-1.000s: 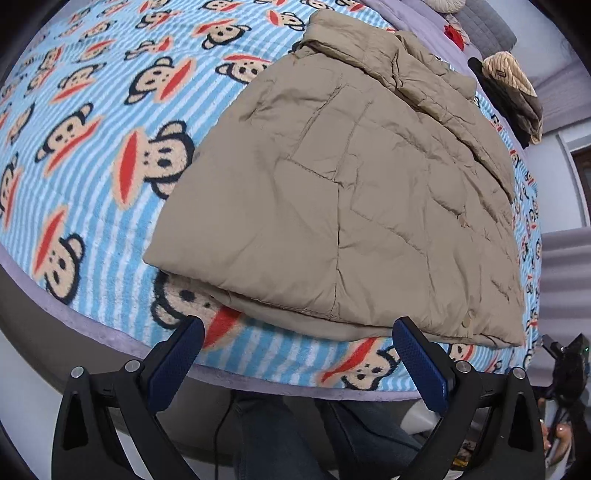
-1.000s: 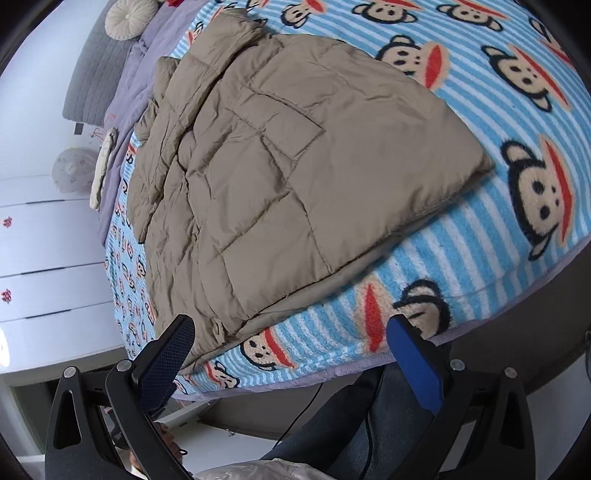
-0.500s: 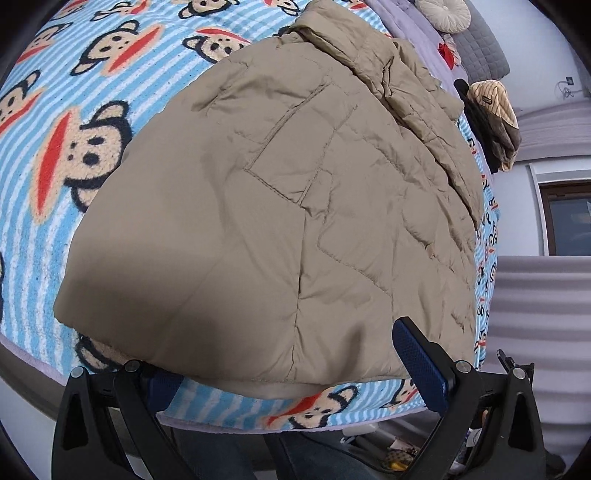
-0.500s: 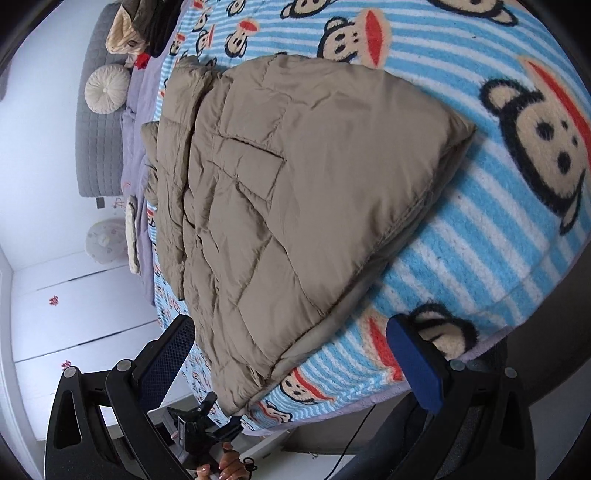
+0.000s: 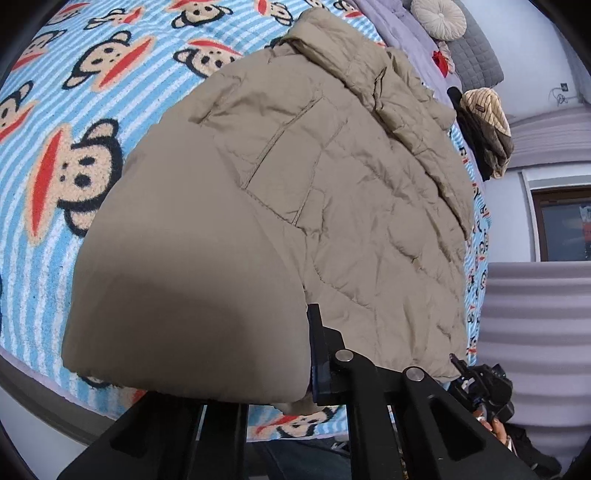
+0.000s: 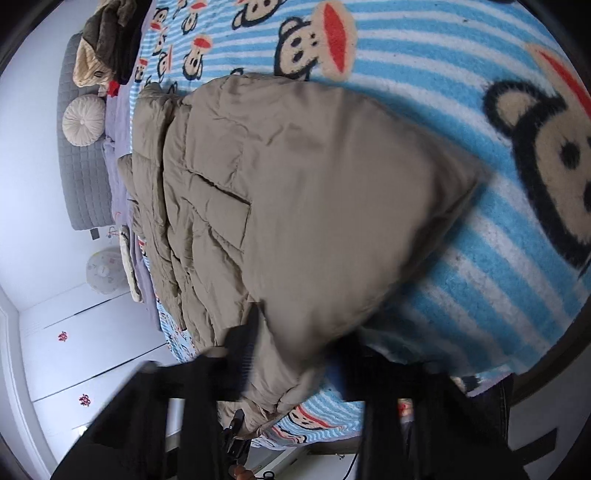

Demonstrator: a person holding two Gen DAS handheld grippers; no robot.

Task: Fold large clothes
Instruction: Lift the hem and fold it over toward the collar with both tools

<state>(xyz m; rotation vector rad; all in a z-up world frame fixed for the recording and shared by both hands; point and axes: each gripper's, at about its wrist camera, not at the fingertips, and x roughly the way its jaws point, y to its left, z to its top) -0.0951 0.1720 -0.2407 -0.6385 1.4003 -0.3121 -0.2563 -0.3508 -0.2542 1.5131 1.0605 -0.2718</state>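
A tan quilted jacket [image 5: 314, 192] lies partly folded on a bed with a blue striped monkey-print blanket [image 5: 66, 110]. Its hem is at the near edge and its collar is at the far end. My left gripper [image 5: 258, 373] is shut on the near hem of the jacket; one finger is hidden under the cloth. In the right wrist view the jacket [image 6: 295, 206] fills the middle. My right gripper [image 6: 299, 354] is shut on the hem's other near corner, blurred by motion.
A round cushion [image 5: 437, 18] and a grey headboard [image 5: 476, 51] are at the far end of the bed. A pile of dark and striped clothes [image 5: 484, 133] lies at the far right. White cabinet doors [image 6: 85, 354] stand beside the bed.
Both grippers moved forward onto the jacket's near hem and went from wide open to shut on it. The hem bunches up between the fingers.
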